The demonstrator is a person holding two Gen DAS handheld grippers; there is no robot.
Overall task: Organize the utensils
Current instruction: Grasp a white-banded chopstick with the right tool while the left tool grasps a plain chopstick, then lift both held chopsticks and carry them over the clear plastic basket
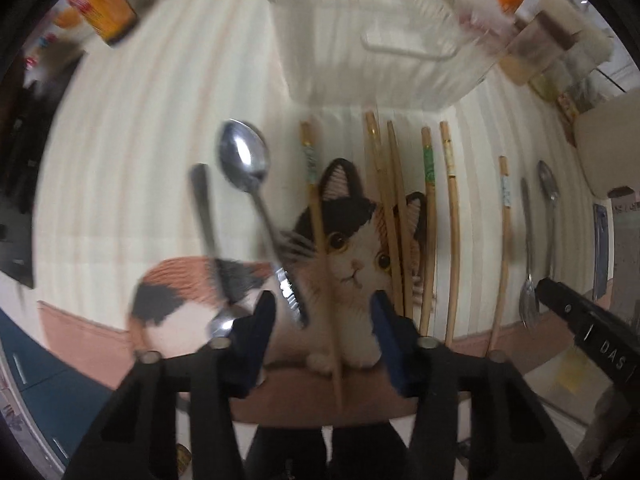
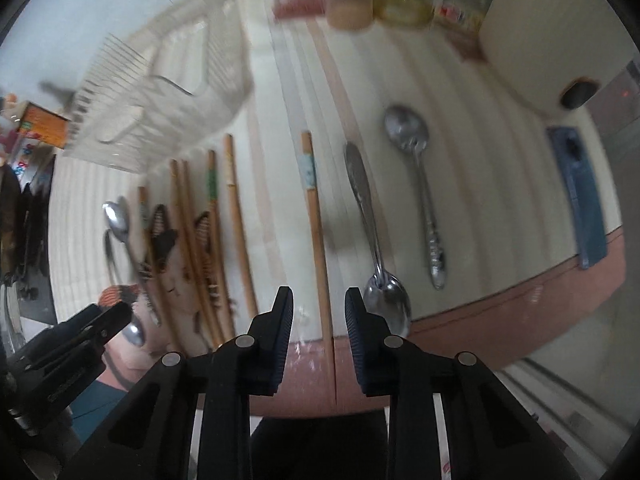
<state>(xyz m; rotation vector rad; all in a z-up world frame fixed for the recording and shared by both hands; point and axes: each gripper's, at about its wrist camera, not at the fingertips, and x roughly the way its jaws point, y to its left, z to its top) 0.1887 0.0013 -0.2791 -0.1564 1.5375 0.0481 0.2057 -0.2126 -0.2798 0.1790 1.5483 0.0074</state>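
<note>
Two black hand-held grippers hover low over a cream striped placemat with a calico cat picture (image 1: 352, 252) and a pink border. The left gripper (image 1: 324, 312) has its blue-padded jaws spread wide, empty, with one wooden chopstick (image 1: 326, 280) lying on the mat in the gap between them, touching neither pad. Just left of it lie two shiny steel spoons: one with its bowl pointing away (image 1: 244, 156), one reversed with its bowl near the left pad (image 1: 222, 324). To the right, a row of further wooden chopsticks (image 1: 428, 216) lies roughly parallel, their far ends near a clear plastic slotted basket (image 1: 380, 40). The right gripper (image 2: 319, 312) is also open and empty, its jaws straddling a wooden chopstick with a pale blue band (image 2: 316, 232). Beside its right pad rests a steel spoon with its bowl near (image 2: 388, 304); farther right lies a patterned-handle steel spoon (image 2: 416, 168).
</note>
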